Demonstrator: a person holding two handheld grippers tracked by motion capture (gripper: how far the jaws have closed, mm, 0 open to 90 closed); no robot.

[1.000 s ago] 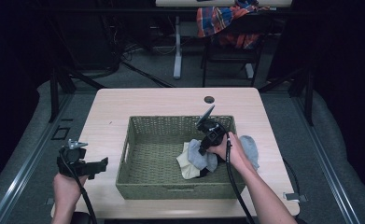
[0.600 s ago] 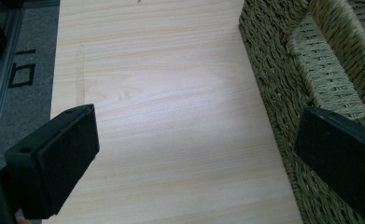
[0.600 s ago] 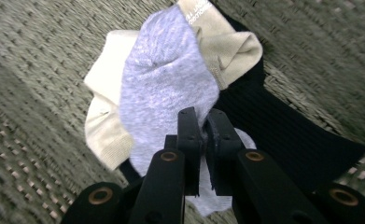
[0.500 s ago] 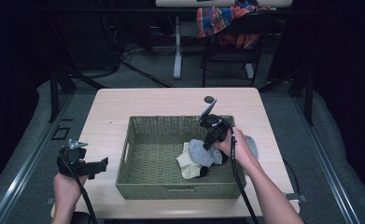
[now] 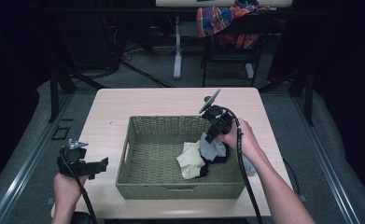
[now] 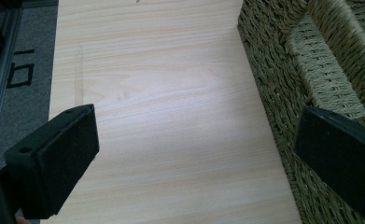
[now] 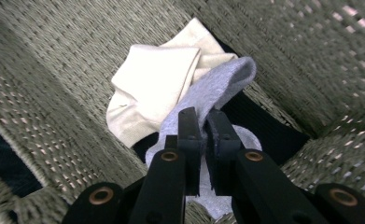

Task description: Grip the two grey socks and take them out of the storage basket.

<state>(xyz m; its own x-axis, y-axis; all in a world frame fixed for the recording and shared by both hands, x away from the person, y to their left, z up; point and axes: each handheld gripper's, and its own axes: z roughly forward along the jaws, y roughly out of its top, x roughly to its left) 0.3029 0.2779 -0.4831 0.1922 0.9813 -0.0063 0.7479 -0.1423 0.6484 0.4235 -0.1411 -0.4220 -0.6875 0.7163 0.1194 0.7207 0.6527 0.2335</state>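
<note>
While pinched, soft grey sock [image 7: 208, 93] limp

1. The basket [image 5: 147, 154] sits on the table [image 5: 171, 100], toward its 6 o'clock edge and a little to the 3 o'clock side of centre.
2. Three cloths lie in the basket's 3 o'clock half: a pale cloth [image 5: 191, 160] at the 9 o'clock side of the pile, a grey cloth [image 5: 212, 149] at 3 o'clock of it, and a dark cloth [image 5: 202, 171] under both.
3. The right gripper [image 5: 211, 135] is over the basket's 3 o'clock wall, its jaws closed on the grey cloth.
4. The left gripper [image 5: 103, 164] is at 9 o'clock of the basket, over the table's 7 o'clock corner, jaws apart, near the basket's wall.
5. A chair [image 5: 236, 46] stands on the floor beyond the table at 12 o'clock.
</note>
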